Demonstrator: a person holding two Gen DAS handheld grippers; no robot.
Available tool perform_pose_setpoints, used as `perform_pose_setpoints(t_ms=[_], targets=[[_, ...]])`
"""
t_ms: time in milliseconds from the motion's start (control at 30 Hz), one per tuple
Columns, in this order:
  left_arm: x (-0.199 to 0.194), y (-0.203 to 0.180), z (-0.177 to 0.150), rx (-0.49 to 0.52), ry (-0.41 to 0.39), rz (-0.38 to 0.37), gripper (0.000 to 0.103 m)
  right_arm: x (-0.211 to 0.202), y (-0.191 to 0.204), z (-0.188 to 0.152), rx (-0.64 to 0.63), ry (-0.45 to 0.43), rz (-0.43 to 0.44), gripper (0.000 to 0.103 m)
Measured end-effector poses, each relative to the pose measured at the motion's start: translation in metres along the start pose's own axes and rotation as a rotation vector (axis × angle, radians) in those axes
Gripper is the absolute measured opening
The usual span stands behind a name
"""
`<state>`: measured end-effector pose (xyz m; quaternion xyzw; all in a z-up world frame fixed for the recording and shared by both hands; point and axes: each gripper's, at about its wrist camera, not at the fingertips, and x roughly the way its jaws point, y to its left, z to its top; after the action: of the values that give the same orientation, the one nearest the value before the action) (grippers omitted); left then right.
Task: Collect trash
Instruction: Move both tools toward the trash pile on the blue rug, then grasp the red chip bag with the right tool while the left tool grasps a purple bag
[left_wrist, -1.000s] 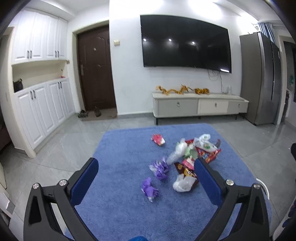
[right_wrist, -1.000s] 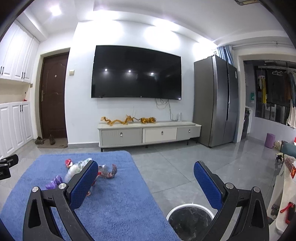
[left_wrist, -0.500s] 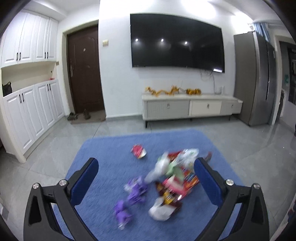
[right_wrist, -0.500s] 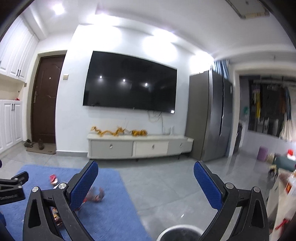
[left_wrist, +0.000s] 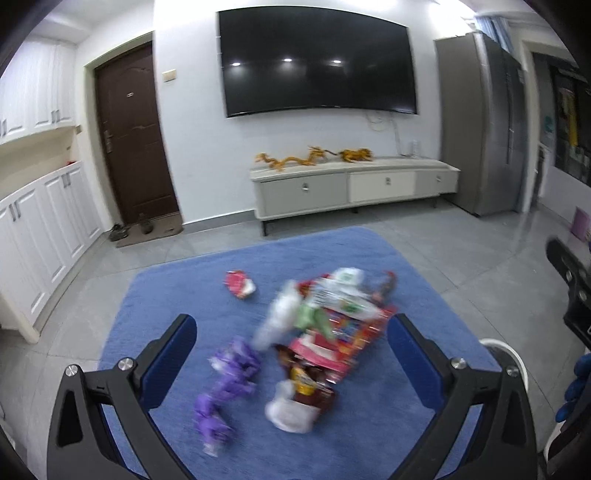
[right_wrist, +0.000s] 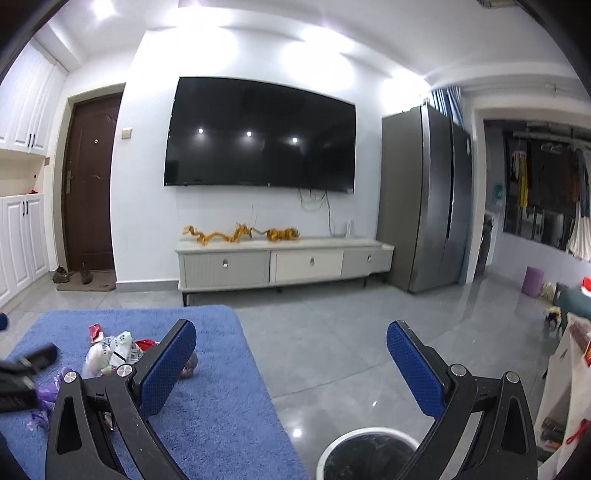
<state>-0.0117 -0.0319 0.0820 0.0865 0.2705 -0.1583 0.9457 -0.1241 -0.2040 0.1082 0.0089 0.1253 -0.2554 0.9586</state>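
Observation:
A pile of trash (left_wrist: 325, 328) lies on the blue rug (left_wrist: 369, 258): red snack wrappers, white plastic, a crumpled white bag (left_wrist: 291, 411), purple wrappers (left_wrist: 232, 369) and a lone red wrapper (left_wrist: 240, 284). My left gripper (left_wrist: 291, 354) is open and empty, above the pile. My right gripper (right_wrist: 291, 365) is open and empty, over the grey floor right of the rug. A white-rimmed trash bin (right_wrist: 369, 454) stands just below it. The pile also shows in the right wrist view (right_wrist: 114, 350).
A TV cabinet (right_wrist: 284, 262) with gold dragon figures stands against the far wall under a wall TV. A steel fridge (right_wrist: 428, 195) is at the right, white cabinets (left_wrist: 44, 229) and a brown door at the left. The bin rim shows in the left view (left_wrist: 509, 354).
My left gripper has moved toward the trash pile, which now looks larger and lies between its fingers. My right gripper tilted up and then back down; the bin is in view again.

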Motion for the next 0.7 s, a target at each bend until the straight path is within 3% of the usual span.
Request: perform_pose_setpoints(t_ms=[233, 333, 567, 700], targets=[[0.026, 0.062, 0.022, -0.032, -0.063, 0.095, 0.103, 0.038, 0.012, -0.005, -0.008, 0.082, 0.010, 0.103], [0.040, 0.079, 0.026, -0.051, -0.042, 0.102, 0.103, 0.050, 0.019, -0.007, -0.005, 0.104, 0.035, 0.103], [0.019, 0.112, 0.013, -0.103, -0.032, 0.245, 0.103, 0.053, 0.049, -0.012, 0.036, 0.117, 0.236, 0.103], [0.006, 0.118, 0.000, -0.093, -0.017, 0.244, 0.103, 0.037, 0.055, -0.020, 0.040, 0.170, 0.290, 0.103]])
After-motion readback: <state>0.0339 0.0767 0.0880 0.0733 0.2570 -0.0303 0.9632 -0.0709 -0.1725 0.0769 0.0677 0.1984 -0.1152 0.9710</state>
